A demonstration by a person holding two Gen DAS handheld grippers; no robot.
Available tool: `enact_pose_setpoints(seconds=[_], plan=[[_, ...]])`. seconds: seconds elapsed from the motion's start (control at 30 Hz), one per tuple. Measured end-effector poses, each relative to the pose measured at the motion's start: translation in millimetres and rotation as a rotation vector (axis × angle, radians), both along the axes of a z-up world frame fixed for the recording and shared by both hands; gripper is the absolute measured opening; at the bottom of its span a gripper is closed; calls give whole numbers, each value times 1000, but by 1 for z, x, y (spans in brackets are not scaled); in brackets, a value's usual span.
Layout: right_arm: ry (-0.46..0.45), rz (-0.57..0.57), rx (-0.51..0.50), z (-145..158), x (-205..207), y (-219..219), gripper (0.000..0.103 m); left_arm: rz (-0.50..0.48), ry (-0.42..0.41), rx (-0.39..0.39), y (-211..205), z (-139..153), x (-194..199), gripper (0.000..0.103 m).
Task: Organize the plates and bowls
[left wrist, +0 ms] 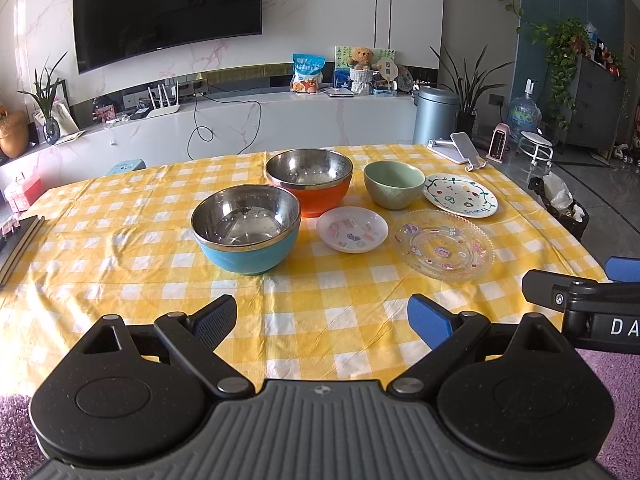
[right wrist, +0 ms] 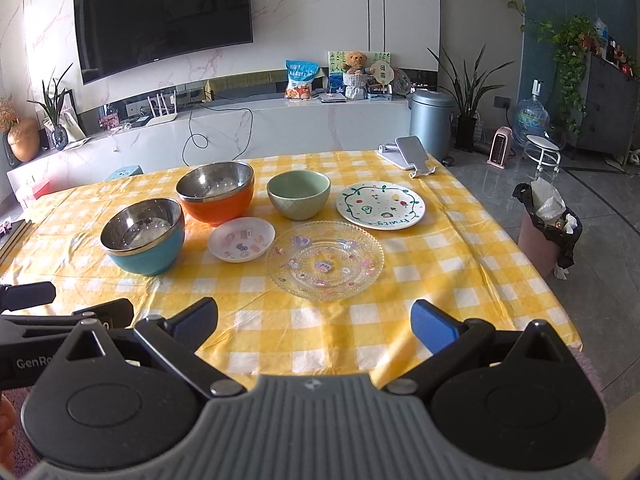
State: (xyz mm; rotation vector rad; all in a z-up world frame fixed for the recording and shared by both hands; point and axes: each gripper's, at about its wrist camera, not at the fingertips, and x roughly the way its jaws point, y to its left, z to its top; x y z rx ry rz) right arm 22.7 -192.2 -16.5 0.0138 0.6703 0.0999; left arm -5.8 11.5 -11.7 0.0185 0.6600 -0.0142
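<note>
On the table with the yellow checked cloth [left wrist: 132, 248] the dishes stand in a loose group, and I name them from left to right. First is the blue bowl [left wrist: 247, 229] with a steel inside, nearest to the left side; it stands upright. Just behind it and to the right is the orange bowl [left wrist: 310, 181], also steel inside, and the two look very close, but I cannot tell if they touch. In front of the orange bowl lies the small white plate [left wrist: 352, 229] with little stickers. Next comes the green bowl [left wrist: 394, 184], upright, a little apart from the orange one. In front of it is the clear glass plate [left wrist: 442, 244], near the small white plate. Farthest right is the white painted plate [left wrist: 460, 195], just beside the green bowl. At the far right corner of the table rests a phone stand [right wrist: 408, 152]. The left gripper [left wrist: 322, 318] hovers over the near edge of the cloth with its fingers spread wide and nothing between them. The right gripper [right wrist: 314, 322] is beside it, also spread wide and empty, well apart from all dishes.
</note>
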Motion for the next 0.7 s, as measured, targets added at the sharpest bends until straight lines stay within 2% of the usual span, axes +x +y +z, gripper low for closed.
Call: enact_pose_setpoints(seconds=[0.7], plan=[[20,-10,-21,-2,2,2,101,3,4,-14,2,2,-1,103]])
